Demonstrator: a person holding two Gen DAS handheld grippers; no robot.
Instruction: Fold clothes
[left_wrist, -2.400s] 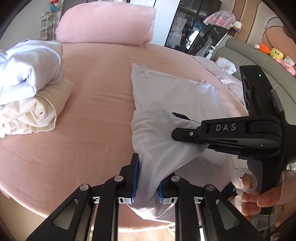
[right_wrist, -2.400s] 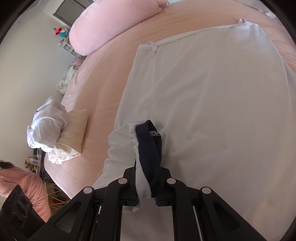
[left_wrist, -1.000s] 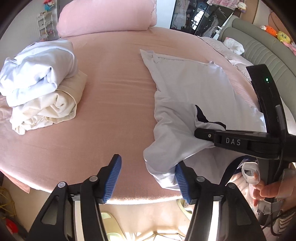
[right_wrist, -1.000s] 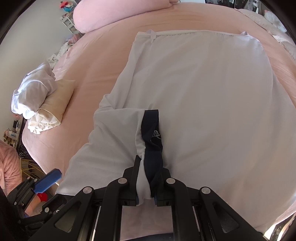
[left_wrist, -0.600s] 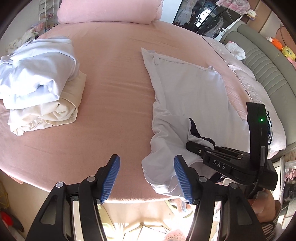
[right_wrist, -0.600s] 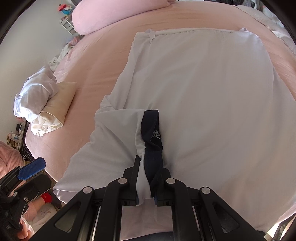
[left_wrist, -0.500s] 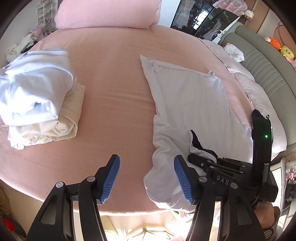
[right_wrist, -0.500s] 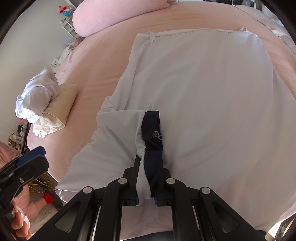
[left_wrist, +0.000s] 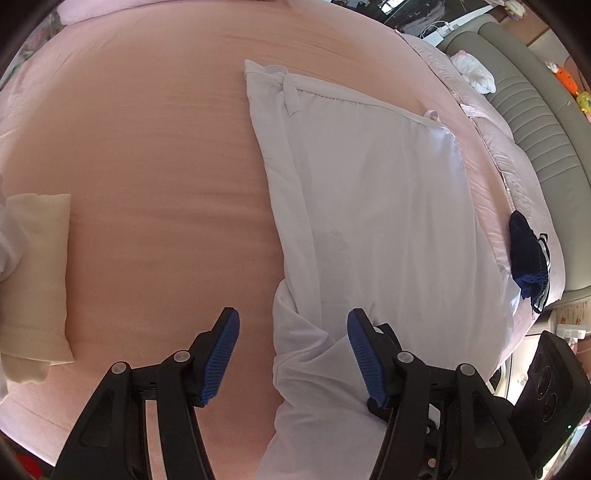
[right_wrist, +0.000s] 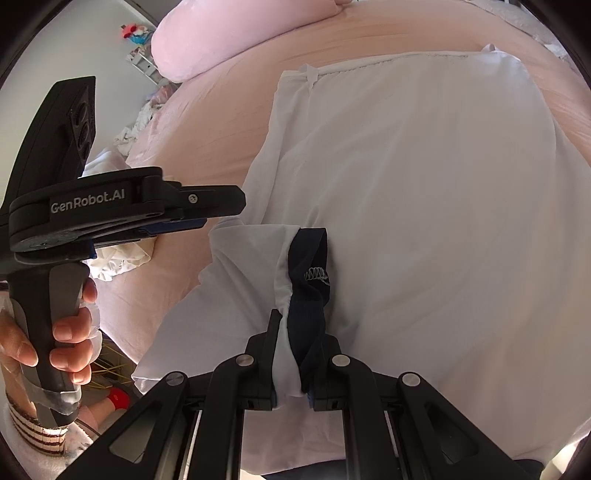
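Observation:
A white shirt (left_wrist: 373, 206) lies spread on the pink bed (left_wrist: 147, 155); it also fills the right wrist view (right_wrist: 424, 192). My left gripper (left_wrist: 291, 350) is open and empty, its blue pads (left_wrist: 221, 354) straddling the folded sleeve at the shirt's near left edge. In the right wrist view the left gripper (right_wrist: 221, 210) hovers just left of the sleeve. My right gripper (right_wrist: 291, 380) is shut on the sleeve's navy cuff (right_wrist: 308, 280) and bunched white cloth. A second navy cuff (left_wrist: 528, 254) hangs at the shirt's right side.
A stack of folded cream and white clothes (left_wrist: 33, 273) sits at the bed's left edge. A pink pillow (right_wrist: 236, 33) lies at the far side. A grey padded headboard (left_wrist: 535, 122) with a white soft toy (left_wrist: 476, 70) runs along the right.
My left gripper let go of the sleeve, opened, and moved forward over the shirt's left edge. My right gripper stays shut on the cuff, hardly moving.

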